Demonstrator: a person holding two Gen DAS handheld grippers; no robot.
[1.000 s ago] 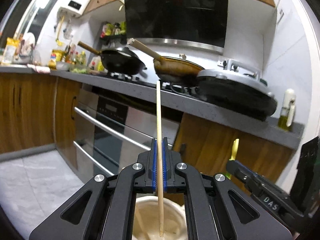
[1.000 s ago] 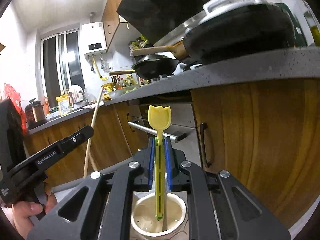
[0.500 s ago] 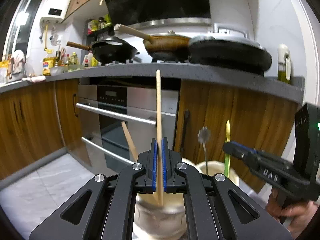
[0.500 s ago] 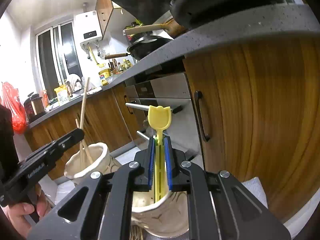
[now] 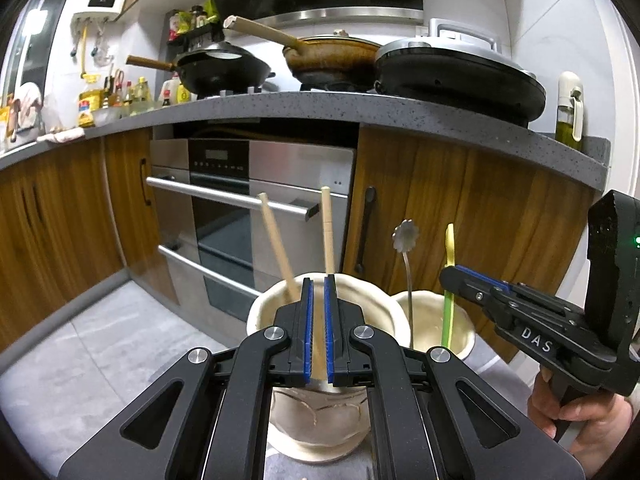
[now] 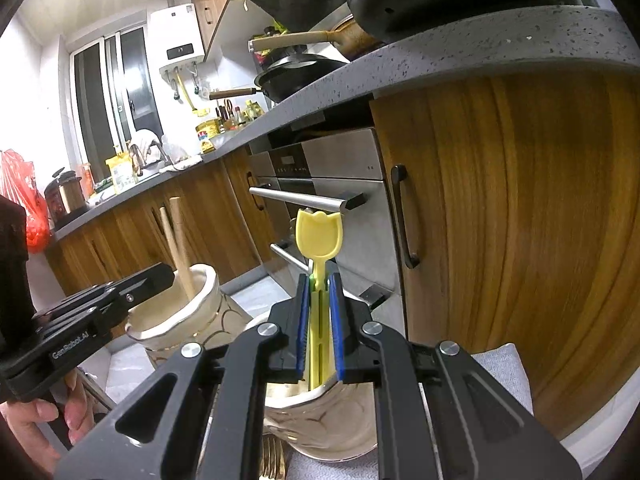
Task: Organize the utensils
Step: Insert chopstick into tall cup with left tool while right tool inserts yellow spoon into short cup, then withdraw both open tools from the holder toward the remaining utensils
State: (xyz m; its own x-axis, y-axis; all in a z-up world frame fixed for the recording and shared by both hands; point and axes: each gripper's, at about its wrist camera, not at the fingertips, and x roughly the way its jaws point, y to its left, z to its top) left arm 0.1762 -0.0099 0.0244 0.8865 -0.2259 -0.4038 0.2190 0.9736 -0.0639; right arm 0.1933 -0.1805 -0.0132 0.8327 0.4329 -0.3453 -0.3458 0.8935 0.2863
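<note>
**A:** What are the biggest pieces here?

**B:** Two cream ceramic jars side by side. The larger jar [image 5: 376, 296] is on the left and the smaller jar [image 5: 462, 338] is just to its right. I'd judge both heavy, rigid and chippable, so nothing should knock a rim.

**A:** And the tools?

**B:** The left tool [image 5: 316, 284] hangs over the larger jar with its pads set narrow. A wooden chopstick [image 5: 327, 232] stands in that jar and meets the pads at their tips. I cannot tell whether it is pinched or only lies against the right pad. The right tool [image 6: 319, 280] is closed on the handle of a yellow plastic spoon [image 6: 318, 236], whose lower end is down inside the smaller jar.

**A:** How will the chopstick handle?

**B:** It looks light, stiff, smooth and thin, so it should slide or pivot easily. I'd hold it mid-shaft, square across the pads. A second chopstick [image 5: 276, 248] leans left in the same jar, so the two may knock.

**A:** And the spoon?

**B:** It looks very light, and the plastic probably flexes a little. The flat handle below the tulip-shaped bowl gives the pads good faces. A metal utensil with a flower-shaped end [image 5: 405, 236] shares that jar, just to the spoon's left.
</note>
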